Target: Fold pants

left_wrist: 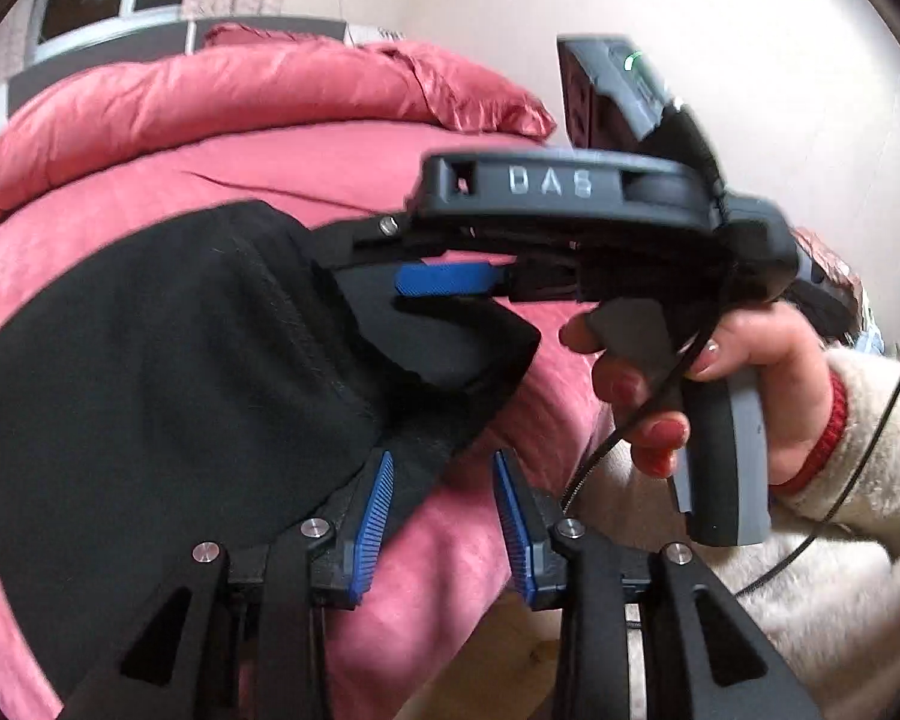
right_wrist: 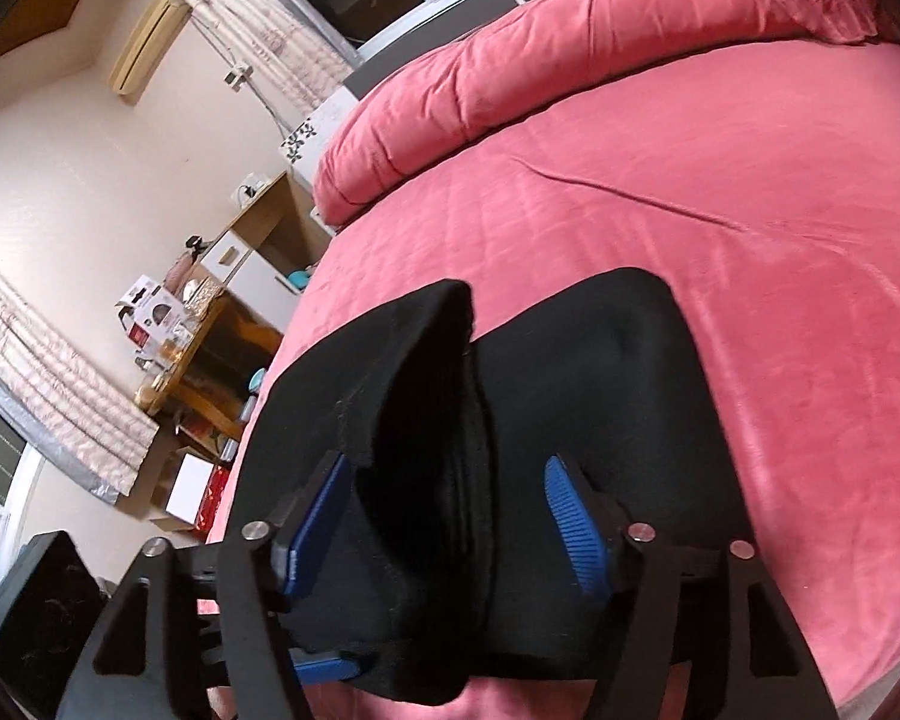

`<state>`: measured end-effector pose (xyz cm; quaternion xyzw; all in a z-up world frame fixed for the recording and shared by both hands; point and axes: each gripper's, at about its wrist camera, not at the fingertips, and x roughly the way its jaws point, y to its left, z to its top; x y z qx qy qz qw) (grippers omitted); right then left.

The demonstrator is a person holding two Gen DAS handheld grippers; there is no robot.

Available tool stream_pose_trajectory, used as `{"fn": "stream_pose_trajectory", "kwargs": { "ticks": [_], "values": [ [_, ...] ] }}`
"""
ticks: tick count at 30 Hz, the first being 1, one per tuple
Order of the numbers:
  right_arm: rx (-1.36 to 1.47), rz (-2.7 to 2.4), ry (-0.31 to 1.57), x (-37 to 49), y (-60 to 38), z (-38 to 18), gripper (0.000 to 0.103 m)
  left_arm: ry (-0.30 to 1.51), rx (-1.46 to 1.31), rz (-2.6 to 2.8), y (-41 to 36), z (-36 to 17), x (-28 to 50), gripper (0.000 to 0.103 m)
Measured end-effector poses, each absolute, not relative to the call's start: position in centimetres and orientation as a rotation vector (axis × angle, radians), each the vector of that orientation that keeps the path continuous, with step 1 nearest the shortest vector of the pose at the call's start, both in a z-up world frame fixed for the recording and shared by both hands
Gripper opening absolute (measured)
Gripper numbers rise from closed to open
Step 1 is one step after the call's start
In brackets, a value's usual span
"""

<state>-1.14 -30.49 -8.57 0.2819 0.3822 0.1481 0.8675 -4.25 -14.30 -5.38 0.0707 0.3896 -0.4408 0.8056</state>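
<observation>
- Pants [right_wrist: 570, 396] — black, lying folded in layers on the near part of the pink bed sheet [right_wrist: 720, 192]; one raised fold of the cloth stands up between the right gripper's fingers.
- Left gripper [left_wrist: 444, 468] — blue-padded jaws parted, not pressing anything; the pants' edge lies in front of the left pad [left_wrist: 373, 516], and pink sheet shows through the gap.
- Right gripper [right_wrist: 450, 516] — jaws spread wide to either side of the raised fold; the left pad sits against the cloth, the right pad stands clear, so no pinch is seen. In the left wrist view it reaches in from the right over a corner of the pants.
- Hand [left_wrist: 720, 384] — grips the right gripper's grey handle; cream fleece sleeve [left_wrist: 858, 480] with a red cuff.
- Pink duvet [right_wrist: 510, 78] — bunched along the far side of the bed.
- Wooden desk [right_wrist: 210, 336] — beside the bed, cluttered with boxes.
</observation>
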Motion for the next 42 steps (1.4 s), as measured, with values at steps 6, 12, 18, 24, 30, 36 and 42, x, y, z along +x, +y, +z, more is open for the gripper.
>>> {"fn": "stream_pose_trajectory", "kwargs": {
  "ticks": [6,12,18,24,30,36,42],
  "values": [
    [0.577,0.328,0.842,-0.2,-29.5,-9.3,0.070,0.784,-0.040,-0.736,-8.5,-3.6,-2.1,0.035],
    [0.544,0.316,0.892,0.9,-28.7,-10.5,0.070,0.794,-0.123,-0.413,-2.3,-4.0,0.3,0.038],
    [0.495,0.336,0.909,1.6,-27.7,-10.9,0.071,0.907,-0.179,-0.250,0.5,-6.3,2.0,0.065],
    [0.482,0.359,0.936,2.4,-27.3,-11.4,0.071,0.947,-0.220,-0.251,1.1,-7.0,2.1,0.067],
    [0.512,0.382,0.942,3.3,-26.8,-11.7,0.069,0.949,-0.207,-0.255,1.0,-7.2,2.5,0.067],
    [0.577,0.411,0.960,4.0,-25.8,-12.4,0.053,0.959,-0.211,-0.250,1.0,-7.5,2.6,0.067],
    [0.568,0.392,0.952,3.9,-25.6,-12.3,0.024,0.915,-0.220,-0.261,1.4,-7.1,2.1,0.067]
  ]
}}
